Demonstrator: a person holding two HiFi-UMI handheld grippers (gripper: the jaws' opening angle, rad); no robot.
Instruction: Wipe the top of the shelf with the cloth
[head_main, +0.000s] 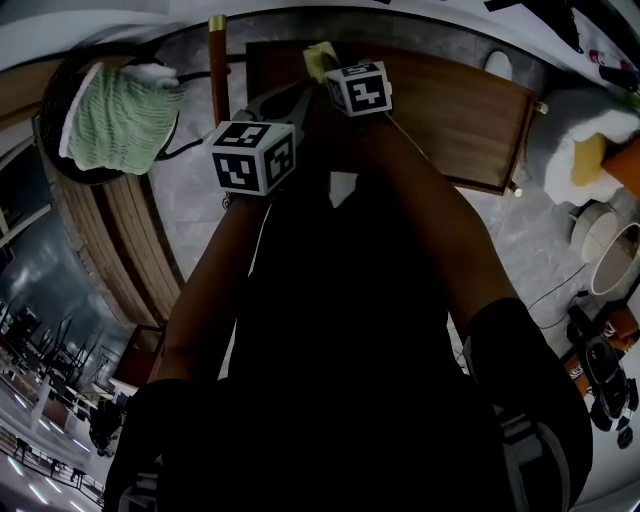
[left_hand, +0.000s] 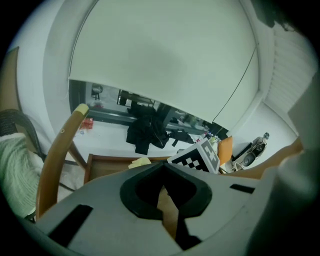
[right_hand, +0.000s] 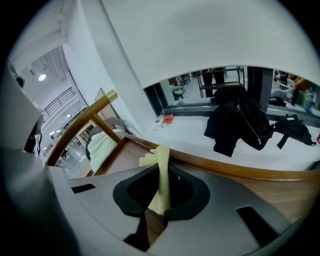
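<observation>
One small yellow cloth (right_hand: 159, 152) is the thing to be handled here, and it looks light, thin and limp. It folds into a narrow strip where it is pinched and flops over at its free end. A cloth like this probably needs no careful grip point, only a firm pinch near one edge so that most of it trails free to drag over the wood. It would likely bunch or slip out if pressed sideways too hard.

The right gripper (right_hand: 161, 167) has its jaws clamped on that cloth, the strip running up between them, over the near edge of the wooden shelf (head_main: 440, 110). The left gripper (left_hand: 162, 167) has its jaws brought together at the tips with nothing caught between them; only wood shows through the gap behind.

The right gripper view alone shows the pinch itself and how much cloth hangs loose beyond the jaws. The left gripper view shows the cloth only as a pale scrap beside the right gripper's marker cube (left_hand: 200, 156). The head view gives the layout that neither gripper view offers: both arms reach forward together, the brown shelf top spreads to the right of the grippers, and a chair carries a green towel (head_main: 115, 115) off to the left. How far the wiping has got cannot be judged, since the wood shows no visible marks.
</observation>
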